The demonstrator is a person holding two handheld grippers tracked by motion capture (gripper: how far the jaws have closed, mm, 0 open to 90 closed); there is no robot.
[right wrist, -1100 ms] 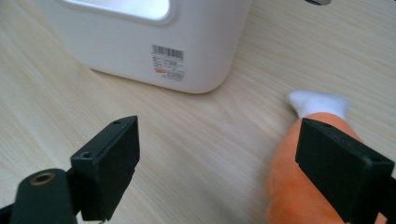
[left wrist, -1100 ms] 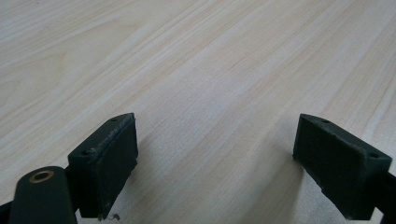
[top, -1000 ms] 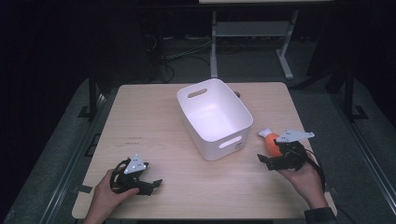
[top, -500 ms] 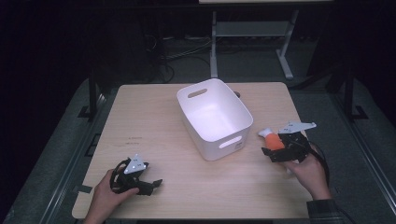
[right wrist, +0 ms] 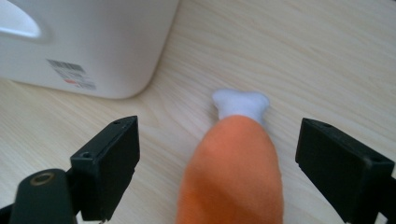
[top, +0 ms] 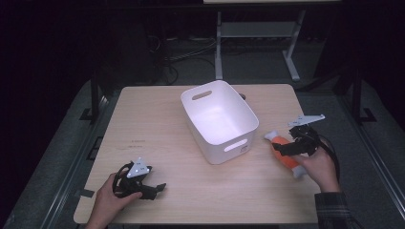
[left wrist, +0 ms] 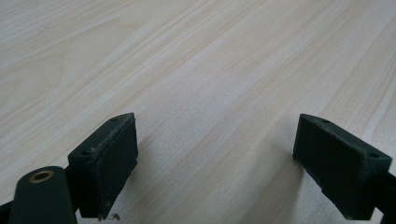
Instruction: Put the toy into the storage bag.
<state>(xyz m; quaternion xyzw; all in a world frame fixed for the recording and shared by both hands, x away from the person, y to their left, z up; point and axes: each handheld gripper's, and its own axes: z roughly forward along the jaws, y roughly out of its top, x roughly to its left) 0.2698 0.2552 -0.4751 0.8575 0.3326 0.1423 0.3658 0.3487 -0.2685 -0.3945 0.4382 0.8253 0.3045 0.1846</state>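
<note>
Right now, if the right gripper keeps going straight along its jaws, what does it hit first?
The orange plush toy: it already lies between the open jaws of the right gripper, untouched by either. Beyond its white tip is bare table; the white bin sits off-line.

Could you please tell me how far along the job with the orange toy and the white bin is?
Nothing is done yet: the white bin stands empty. In hand: the right hand-held gripper straddles the orange plush toy on the table, jaws open. Left: gripping, lifting, probably binning. The left hand-held gripper is open.
</note>
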